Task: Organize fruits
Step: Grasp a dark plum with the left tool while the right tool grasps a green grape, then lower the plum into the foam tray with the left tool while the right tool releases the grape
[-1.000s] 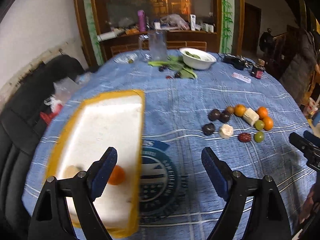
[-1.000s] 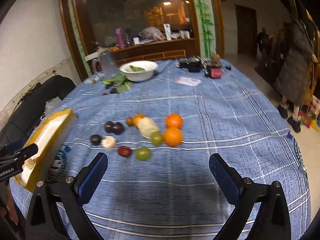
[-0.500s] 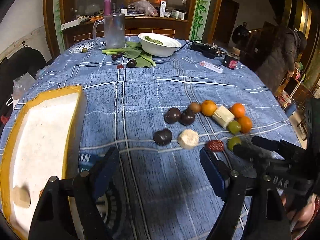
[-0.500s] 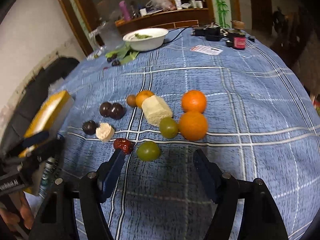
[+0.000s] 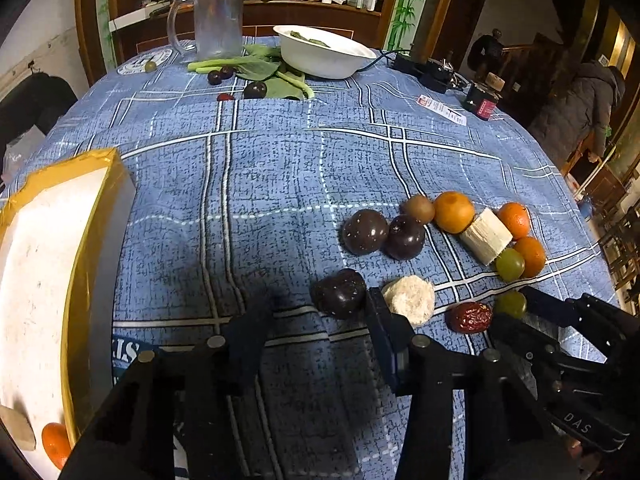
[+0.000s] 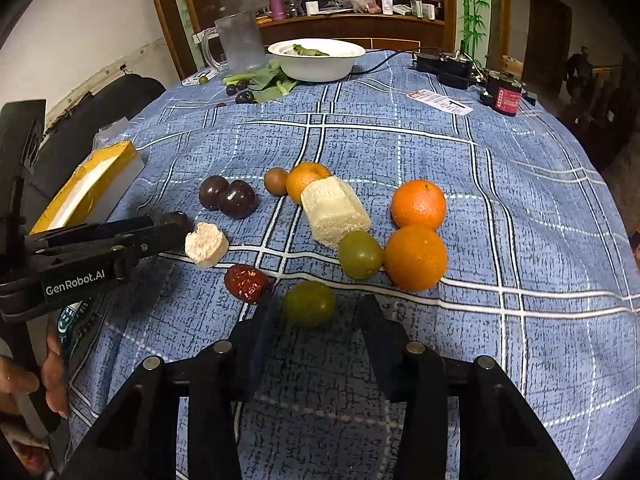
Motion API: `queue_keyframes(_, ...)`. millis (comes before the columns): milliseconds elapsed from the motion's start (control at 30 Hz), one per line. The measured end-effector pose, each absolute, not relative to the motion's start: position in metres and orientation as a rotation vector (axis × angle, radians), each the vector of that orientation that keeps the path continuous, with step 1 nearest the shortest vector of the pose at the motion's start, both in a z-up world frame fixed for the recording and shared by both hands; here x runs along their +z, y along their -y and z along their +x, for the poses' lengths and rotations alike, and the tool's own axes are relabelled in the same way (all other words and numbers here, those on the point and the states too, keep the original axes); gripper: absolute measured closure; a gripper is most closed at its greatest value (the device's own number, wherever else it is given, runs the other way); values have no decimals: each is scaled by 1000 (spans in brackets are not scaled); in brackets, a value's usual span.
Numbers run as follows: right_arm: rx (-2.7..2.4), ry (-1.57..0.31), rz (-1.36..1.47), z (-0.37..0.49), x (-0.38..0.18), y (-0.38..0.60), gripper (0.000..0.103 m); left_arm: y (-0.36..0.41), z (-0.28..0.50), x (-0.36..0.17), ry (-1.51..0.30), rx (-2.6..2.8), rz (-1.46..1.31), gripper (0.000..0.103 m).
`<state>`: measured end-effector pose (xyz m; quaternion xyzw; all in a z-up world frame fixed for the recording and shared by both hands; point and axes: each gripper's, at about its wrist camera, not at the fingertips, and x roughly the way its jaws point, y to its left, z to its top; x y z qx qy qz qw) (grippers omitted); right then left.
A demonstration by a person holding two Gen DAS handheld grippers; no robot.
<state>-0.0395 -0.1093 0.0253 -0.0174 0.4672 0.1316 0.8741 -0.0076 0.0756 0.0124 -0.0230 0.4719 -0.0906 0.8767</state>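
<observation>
Loose fruit lies on the blue checked tablecloth. My left gripper [image 5: 320, 320] is open, its jaws just short of a dark round fruit [image 5: 340, 293], with a pale fruit slice [image 5: 410, 299] beside the right jaw. My right gripper [image 6: 316, 320] is open, its jaws either side of a green fruit [image 6: 309, 303]. A red date [image 6: 245, 283], a second green fruit [image 6: 360, 254], two oranges [image 6: 416, 256], a pale block [image 6: 334, 212] and two dark fruits [image 6: 228, 198] lie near. A yellow-rimmed white tray [image 5: 86, 240] at the left holds an orange [image 5: 54, 442] and a pale piece [image 5: 16, 426].
A white bowl [image 5: 324, 54], leafy greens [image 5: 260, 70], a clear jug [image 5: 218, 20] and a few small dark fruits [image 5: 255, 89] stand at the table's far side. A black box with cable [image 6: 444, 66] and a small red jar [image 6: 505, 94] sit far right.
Both grippers have moved forward and down toward the fruit cluster. The left now sits at the dark fruit, the right around the green fruit. Both stay open.
</observation>
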Motion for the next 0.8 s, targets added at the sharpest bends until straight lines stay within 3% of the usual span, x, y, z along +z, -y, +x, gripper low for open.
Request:
queue_keyframes(167, 263, -972, -64, -35, 25, 103, 57, -62, -3, 11, -963, -169, 23, 55)
queue_keyframes(200, 262, -969, -70, -34, 25, 102, 58, -60, -4, 12, -955, -171, 35, 71)
queue_keyframes(233, 264, -967, -72, -34, 25, 101, 69, -58, -6, 13, -947, -178, 45, 80)
queue_keyframes(267, 264, -963, -77, -34, 25, 101, 75, -58, -8, 15, -940, -177, 49, 80)
queue_keyframes(533, 305, -935, 20, -45, 39, 110, 75, -86, -38, 46, -877, -188, -61, 80)
queue_keyframes(800, 399, -892, 74, -66, 74, 90, 75, -169, -82, 79, -802, -91, -227, 80)
